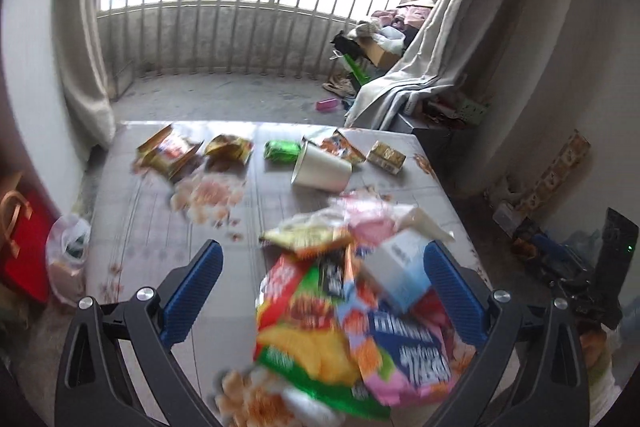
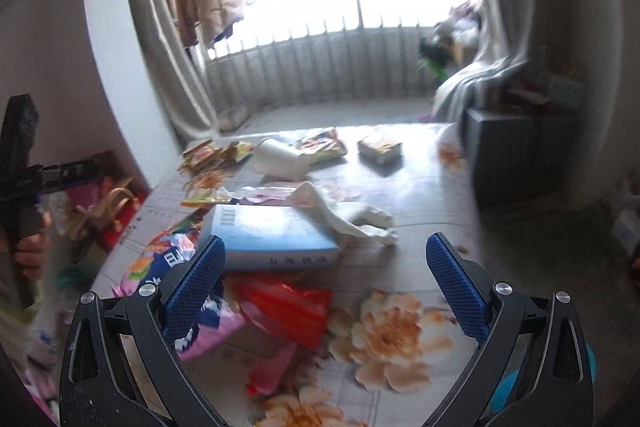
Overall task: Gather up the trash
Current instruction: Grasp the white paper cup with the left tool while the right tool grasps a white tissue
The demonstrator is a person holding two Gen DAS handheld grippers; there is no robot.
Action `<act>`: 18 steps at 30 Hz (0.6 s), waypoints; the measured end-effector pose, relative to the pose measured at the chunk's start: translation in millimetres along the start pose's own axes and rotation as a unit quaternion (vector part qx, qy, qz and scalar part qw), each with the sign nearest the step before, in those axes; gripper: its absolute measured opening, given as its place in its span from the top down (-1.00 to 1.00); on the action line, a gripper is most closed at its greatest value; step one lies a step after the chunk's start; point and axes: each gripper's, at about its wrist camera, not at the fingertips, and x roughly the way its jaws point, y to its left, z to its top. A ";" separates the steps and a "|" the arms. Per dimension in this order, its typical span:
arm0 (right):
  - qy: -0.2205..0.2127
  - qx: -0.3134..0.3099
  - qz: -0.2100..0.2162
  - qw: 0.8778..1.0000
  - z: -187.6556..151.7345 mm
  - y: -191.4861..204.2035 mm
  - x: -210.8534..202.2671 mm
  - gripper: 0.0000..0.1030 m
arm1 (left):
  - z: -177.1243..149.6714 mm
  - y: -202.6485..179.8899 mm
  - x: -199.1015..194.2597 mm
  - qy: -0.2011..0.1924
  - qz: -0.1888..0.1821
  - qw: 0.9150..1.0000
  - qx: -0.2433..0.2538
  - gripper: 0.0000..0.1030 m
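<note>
Left gripper (image 1: 324, 267) fingers spread wide, empty, over a blurred wrapper heap (image 1: 340, 327) at 6 o'clock on the desk (image 1: 160, 227); cup (image 1: 322, 169) on its side at 12, snack packs (image 1: 168, 151) at 11. Right gripper (image 2: 326, 263) fingers also wide apart, empty; box (image 2: 272, 239) at 11, tissue (image 2: 348, 215) at 12, red wrapper (image 2: 288, 307) between the fingers

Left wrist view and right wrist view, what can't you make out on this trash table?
- Left wrist view: print on the wrapper pile is motion-blurred, unreadable.
- Left wrist view: contents of the paper cup are hidden; it lies tipped, mouth turned away.
- Right wrist view: label on the white box is blurred; the left finger of the right hand-held gripper covers its corner.
</note>
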 end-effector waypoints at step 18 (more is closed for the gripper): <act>0.171 -0.021 0.116 0.978 37.6 -23.8 143.2 -0.51 | 103.1 41.7 214.2 0.120 -0.104 0.984 -0.078 -0.57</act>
